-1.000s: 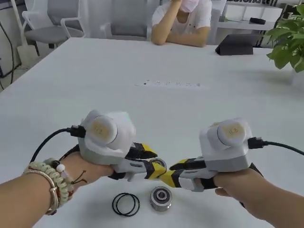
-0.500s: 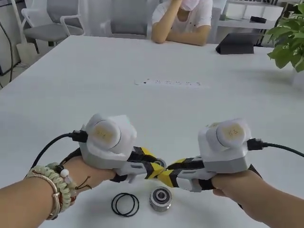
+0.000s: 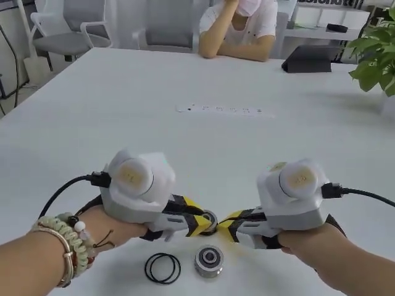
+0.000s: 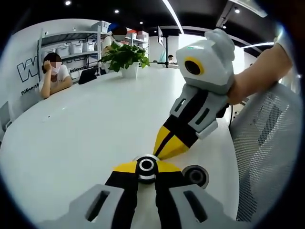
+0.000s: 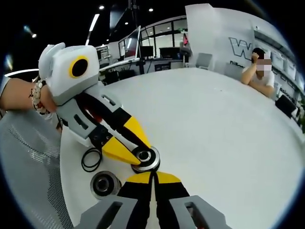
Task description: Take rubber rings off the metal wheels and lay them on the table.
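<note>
fingers (image 3: 192, 222) tip-to-tip at wheel (image 3: 209, 217)

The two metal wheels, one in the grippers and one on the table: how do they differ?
The held wheel is off the table, clamped in the left gripper with the right gripper close against it; the table wheel lies flat, untouched. Two rubber rings lie beside the table wheel, none beside the held wheel. Both are round metal wheels of like size.

Rubber rings (image 3: 163, 267) on the table (image 3: 185, 92), just left of a metal wheel (image 3: 209, 260).
</note>
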`<state>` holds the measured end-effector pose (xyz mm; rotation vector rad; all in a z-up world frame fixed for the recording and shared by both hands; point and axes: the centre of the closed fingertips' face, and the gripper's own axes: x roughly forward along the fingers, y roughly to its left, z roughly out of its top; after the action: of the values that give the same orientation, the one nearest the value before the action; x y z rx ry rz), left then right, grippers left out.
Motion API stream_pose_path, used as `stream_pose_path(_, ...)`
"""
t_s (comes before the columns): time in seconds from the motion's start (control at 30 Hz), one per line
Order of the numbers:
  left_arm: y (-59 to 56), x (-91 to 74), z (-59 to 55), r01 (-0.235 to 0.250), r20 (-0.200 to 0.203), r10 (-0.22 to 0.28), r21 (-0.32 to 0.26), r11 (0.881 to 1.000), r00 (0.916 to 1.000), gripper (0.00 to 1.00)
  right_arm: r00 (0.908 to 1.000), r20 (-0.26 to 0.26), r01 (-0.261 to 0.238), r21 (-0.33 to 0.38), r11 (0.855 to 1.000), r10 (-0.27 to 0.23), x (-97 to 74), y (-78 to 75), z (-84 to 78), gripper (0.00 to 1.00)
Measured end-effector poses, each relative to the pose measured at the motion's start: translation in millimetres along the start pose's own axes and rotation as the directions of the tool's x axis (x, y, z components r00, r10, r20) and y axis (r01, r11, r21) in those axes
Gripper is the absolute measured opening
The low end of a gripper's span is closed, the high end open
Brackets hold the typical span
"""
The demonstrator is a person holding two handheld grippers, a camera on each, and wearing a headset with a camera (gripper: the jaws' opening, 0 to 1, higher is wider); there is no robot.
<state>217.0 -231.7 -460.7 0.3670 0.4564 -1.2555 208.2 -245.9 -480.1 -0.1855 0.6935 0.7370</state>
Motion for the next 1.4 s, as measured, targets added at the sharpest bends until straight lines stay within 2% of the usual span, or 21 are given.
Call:
stream_pose_path(0.1,-1.1,0.4,0.0,0.002,-0.002,-0.002,0.006,1.000,1.0000,0.07,1.0000,-0.003,0.003,0.035,0.999,-0.003,-0.5,-2.3,-0.2,0.00)
stream_pose_path(0.2,-1.7,0.0,0.0,0.003,-0.002,-0.003,0.009,1.000,1.0000,0.07,1.0000,0.006,0.000,0.112,0.994,-0.001,-1.5,-3.7,1.6,0.00)
stream_pose_path(0.3,-1.4,-0.1,0.1,0.003,-0.002,-0.003,0.012,1.000,1.0000,0.07,0.9993,0.036,-0.018,0.210,0.978,0.010,-3.5,-5.2,6.1,0.00)
stream_pose_path(0.37,-1.6,-0.3,0.2,0.004,-0.002,-0.004,0.015,1.000,1.0000,0.07,0.9980,0.060,-0.033,0.242,0.970,0.019,-4.3,-4.6,9.7,0.00)
stream_pose_path(0.47,-1.4,-0.3,0.1,0.004,-0.003,-0.004,0.019,1.000,1.0000,0.07,0.9978,0.058,-0.046,0.297,0.954,0.030,-6.0,-2.0,12.4,0.00)
stream_pose_path(0.57,-2.5,-0.5,0.3,0.003,-0.007,-0.003,0.044,0.999,1.0000,0.07,0.9985,0.045,-0.042,0.265,0.963,0.031,-4.7,0.6,15.8,0.00)
stream_pose_path(0.8,-1.4,-0.1,0.1,0.004,-0.006,-0.003,0.049,0.999,1.0000,0.07,0.9985,0.045,-0.044,0.280,0.959,0.033,-5.9,1.7,16.3,0.00)
stream_pose_path(1.23,-2.5,0.0,0.4,0.008,0.000,-0.008,0.039,0.999,1.0000,0.07,0.9981,0.044,-0.052,0.249,0.967,0.043,-6.7,6.4,20.1,0.00)
stream_pose_path(1.4,-2.9,0.1,0.6,0.009,0.002,-0.009,0.037,0.999,1.0000,0.07,0.9965,0.058,-0.073,0.234,0.969,0.061,-7.2,11.0,24.0,0.00)
